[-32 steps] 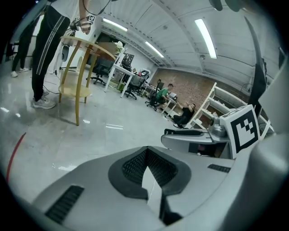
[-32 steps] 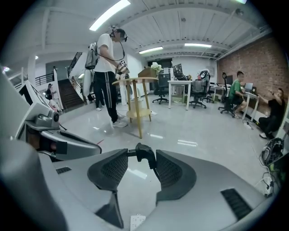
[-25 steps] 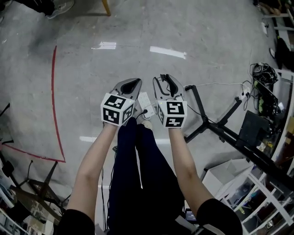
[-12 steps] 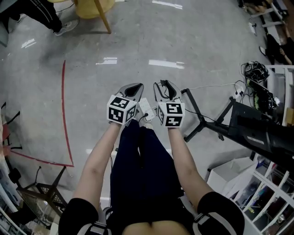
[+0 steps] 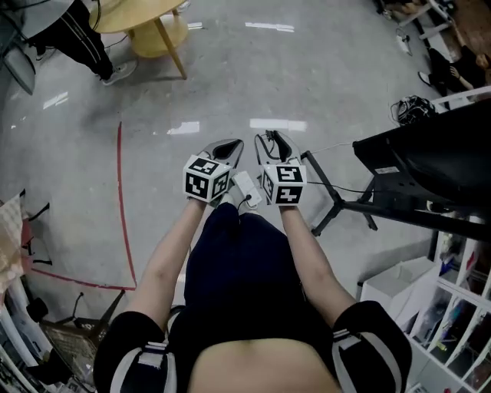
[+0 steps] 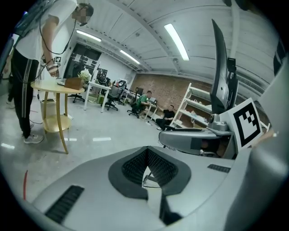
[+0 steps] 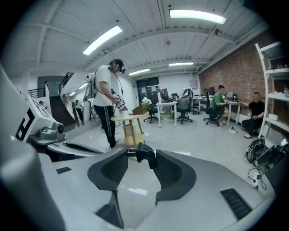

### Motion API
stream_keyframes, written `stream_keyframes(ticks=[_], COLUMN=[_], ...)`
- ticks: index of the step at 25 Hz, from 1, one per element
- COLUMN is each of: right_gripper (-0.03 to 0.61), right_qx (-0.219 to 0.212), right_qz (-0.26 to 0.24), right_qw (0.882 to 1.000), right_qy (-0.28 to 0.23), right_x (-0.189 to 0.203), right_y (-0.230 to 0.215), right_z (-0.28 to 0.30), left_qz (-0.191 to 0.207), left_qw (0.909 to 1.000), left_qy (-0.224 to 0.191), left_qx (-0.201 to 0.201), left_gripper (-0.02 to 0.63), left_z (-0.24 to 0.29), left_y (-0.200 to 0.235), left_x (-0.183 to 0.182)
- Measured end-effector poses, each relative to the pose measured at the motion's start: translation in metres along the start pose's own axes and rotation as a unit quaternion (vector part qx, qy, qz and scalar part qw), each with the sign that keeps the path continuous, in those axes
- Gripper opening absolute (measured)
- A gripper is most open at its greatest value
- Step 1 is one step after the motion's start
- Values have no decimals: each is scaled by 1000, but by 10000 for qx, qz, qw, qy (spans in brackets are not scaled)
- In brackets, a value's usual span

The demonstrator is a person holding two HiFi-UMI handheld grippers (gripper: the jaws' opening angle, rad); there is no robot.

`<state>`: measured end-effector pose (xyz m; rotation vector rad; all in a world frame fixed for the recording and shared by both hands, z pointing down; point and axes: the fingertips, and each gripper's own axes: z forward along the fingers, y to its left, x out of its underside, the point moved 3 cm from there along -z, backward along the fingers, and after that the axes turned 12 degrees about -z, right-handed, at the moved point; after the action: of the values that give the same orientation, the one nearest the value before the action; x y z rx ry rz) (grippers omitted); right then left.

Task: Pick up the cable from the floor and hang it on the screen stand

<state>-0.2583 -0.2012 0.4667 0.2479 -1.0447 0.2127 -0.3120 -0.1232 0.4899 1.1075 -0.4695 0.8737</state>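
Both grippers are held out in front of the person's waist, just to one side of the black screen stand [image 5: 360, 206], whose dark screen tilts over its splayed legs. The right gripper [image 5: 273, 138] is the one nearer the stand. It is clamped on the black cable [image 7: 143, 155], gripping its chunky moulded plug, which pokes up between the pad tips. The left gripper [image 5: 235, 143] is just beyond it, on the side away from the stand, with its tips closed together. A thin dark wire [image 6: 151, 180] shows in the gap behind those tips, and I can't tell whether it is pinched. A small white block [image 5: 247, 186] shows between the two grippers. A red taped line [image 5: 120, 192] on the grey concrete floor [image 5: 230, 69] lies well away from the stand. A round yellow wooden table [image 5: 134, 15] stands farther off still.
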Motion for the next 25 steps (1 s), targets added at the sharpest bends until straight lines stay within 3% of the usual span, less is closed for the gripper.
stream_keyframes(ticks=[3,10,16,25], right_gripper=[209,209,207,207], right_qx=[37,99,47,159], right_qz=[-45,-278,-434,-258], right_qw=[9999,9988,9975,9976], right_qy=[-93,-379,-551,-629], right_x=[-8,-35,-46,-44], right_y=[2,9,17,17], right_z=[-21,-40,-51,-62], left_qz=[-38,328,289,427], left_qw=[9998,9987,9987,9984], left_qy=[-78,-235,-354,-167], left_qx=[159,315,240,338], left_gripper=[3,3,3,3], left_z=[-10,-24,-35,-33], left_y=[-17,-37,-44,-55], left_x=[-10,-31,-31,-18])
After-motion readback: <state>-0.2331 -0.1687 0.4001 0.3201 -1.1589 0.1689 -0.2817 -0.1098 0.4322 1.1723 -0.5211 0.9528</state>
